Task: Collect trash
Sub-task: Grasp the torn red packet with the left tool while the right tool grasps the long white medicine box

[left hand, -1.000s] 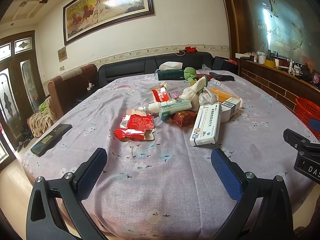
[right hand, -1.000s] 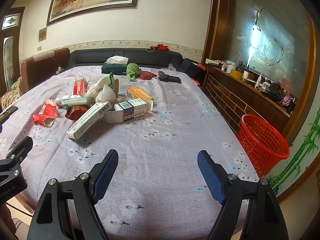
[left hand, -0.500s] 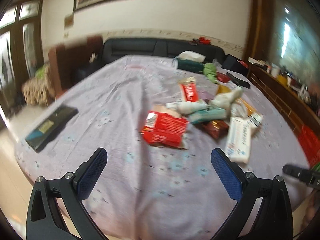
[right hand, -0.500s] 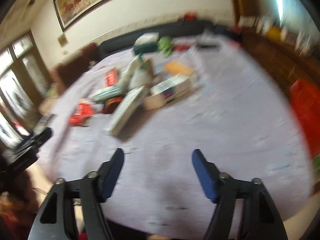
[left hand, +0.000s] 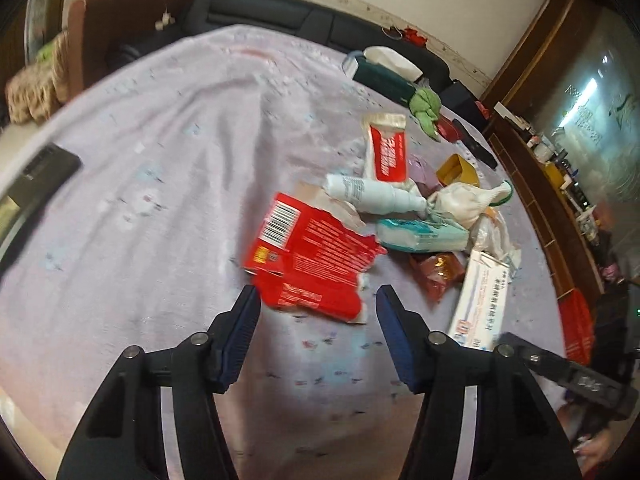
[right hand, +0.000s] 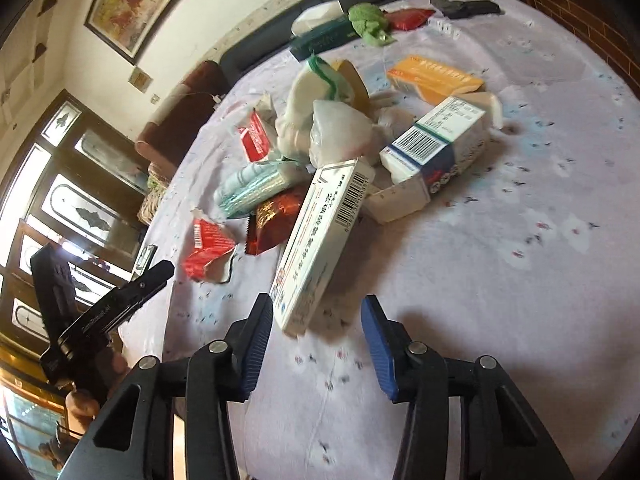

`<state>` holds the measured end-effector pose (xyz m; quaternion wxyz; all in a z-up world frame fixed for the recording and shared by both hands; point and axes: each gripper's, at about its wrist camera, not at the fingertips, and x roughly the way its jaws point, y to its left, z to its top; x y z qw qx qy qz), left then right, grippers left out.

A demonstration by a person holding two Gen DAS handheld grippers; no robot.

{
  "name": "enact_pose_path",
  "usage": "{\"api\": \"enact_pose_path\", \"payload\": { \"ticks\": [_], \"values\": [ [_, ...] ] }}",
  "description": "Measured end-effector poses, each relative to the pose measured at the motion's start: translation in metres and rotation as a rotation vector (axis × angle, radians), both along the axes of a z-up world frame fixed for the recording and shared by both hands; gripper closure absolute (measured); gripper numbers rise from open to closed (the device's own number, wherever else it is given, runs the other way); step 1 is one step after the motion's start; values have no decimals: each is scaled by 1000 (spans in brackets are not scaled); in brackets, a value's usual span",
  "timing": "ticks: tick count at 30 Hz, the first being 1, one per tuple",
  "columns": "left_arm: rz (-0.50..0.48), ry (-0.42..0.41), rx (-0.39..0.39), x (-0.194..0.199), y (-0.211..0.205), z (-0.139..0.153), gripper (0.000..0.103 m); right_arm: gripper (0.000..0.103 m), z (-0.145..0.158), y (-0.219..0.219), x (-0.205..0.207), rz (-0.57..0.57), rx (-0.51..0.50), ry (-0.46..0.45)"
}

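Closing both half-narrowed, empty tongs near the table's (left hand: 168,128) front edge, you bring left gripper (left hand: 316,312) to the torn red packet (left hand: 312,256), right gripper (right hand: 318,316) to the long white box (right hand: 320,240); next, straddle and pinch.

Each gripper (left hand: 316,312) (right hand: 316,316) is built of black plastic arms, ribbed blue pads (left hand: 240,332) and silver screws at 6 o'clock.

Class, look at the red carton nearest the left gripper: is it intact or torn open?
Torn open. The red carton has a ragged edge with pale inner card showing, and it lies crumpled flat on the tablecloth.
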<state>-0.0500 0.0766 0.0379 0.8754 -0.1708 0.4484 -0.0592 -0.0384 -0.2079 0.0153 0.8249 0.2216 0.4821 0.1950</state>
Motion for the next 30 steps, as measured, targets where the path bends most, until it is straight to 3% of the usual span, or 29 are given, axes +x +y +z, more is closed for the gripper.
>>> {"api": "enact_pose_path", "payload": {
  "ticks": [4,8,11,15,16,18,21,22,23,24,30],
  "values": [
    [4,16,0,5,-7,-5,44,58,-3,8,14,-12,-16,4],
    [39,46,28,20,-6,-17,54,65,-6,11,24,-32,-28,12],
    [50,50,15,29,-3,-22,56,70,-6,14,28,-41,-43,7],
    [41,58,46,50,-9,-22,56,72,-5,16,31,-51,-57,-9],
    [32,58,63,55,-11,-22,54,78,-4,17,31,-50,-60,-25],
    [4,56,69,60,-15,-21,47,79,-1,20,29,-45,-69,-42],
    [-30,45,60,60,-20,-21,47,82,4,21,22,-30,-78,-83],
    [-44,38,49,59,-22,-21,55,84,7,20,19,-31,-84,-99],
    [-55,33,49,58,-24,-22,72,86,9,19,17,-33,-83,-108],
    [-58,33,54,57,-26,-23,77,87,11,17,14,-36,-80,-118],
    [-96,9,50,49,-35,-20,81,89,20,4,-1,-57,-88,-162]
  ]
}}
